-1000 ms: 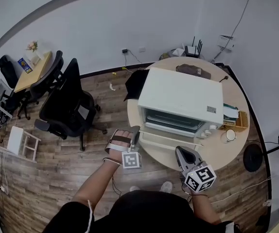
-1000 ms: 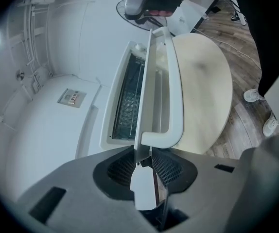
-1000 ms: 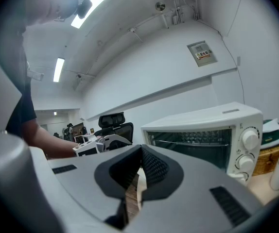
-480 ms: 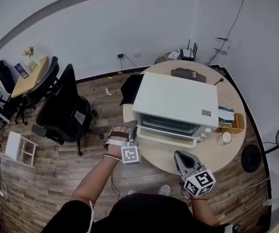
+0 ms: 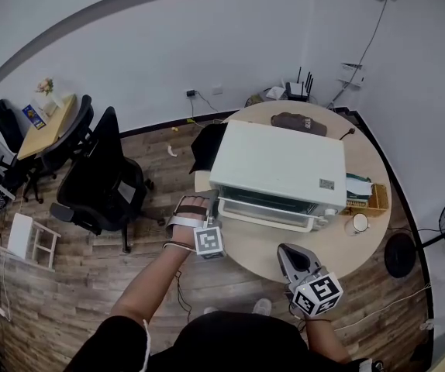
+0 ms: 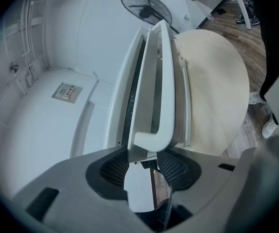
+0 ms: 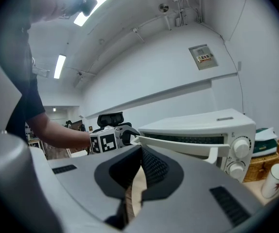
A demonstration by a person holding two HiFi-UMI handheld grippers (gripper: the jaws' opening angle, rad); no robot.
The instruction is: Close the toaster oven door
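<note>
up has gone the door (image 5: 263,212) since a second ago. then it hung wide open and flat. now it stands nearly upright against the front of the toaster oven (image 5: 278,165). the left gripper (image 5: 213,204) has gone up and in with it.

the toaster oven sits in the middle of the round table (image 5: 281,253). the left gripper's jaws are squeezed on the left end of the white door handle (image 6: 161,81). it holds there so it can swing the door up and keep it from dropping back down. in the left gripper view a thin dark gap shows along the top of the door. so i think the door is not all the way shut yet and needs one more small push.

the right gripper (image 5: 284,249) waits low near the front edge of the table, well apart from the oven. its jaws are pressed together with nothing in them. i think it stays out of the way, since one gripper is enough for this job.

a mug (image 5: 355,223) stands just beside the oven's knobs.
</note>
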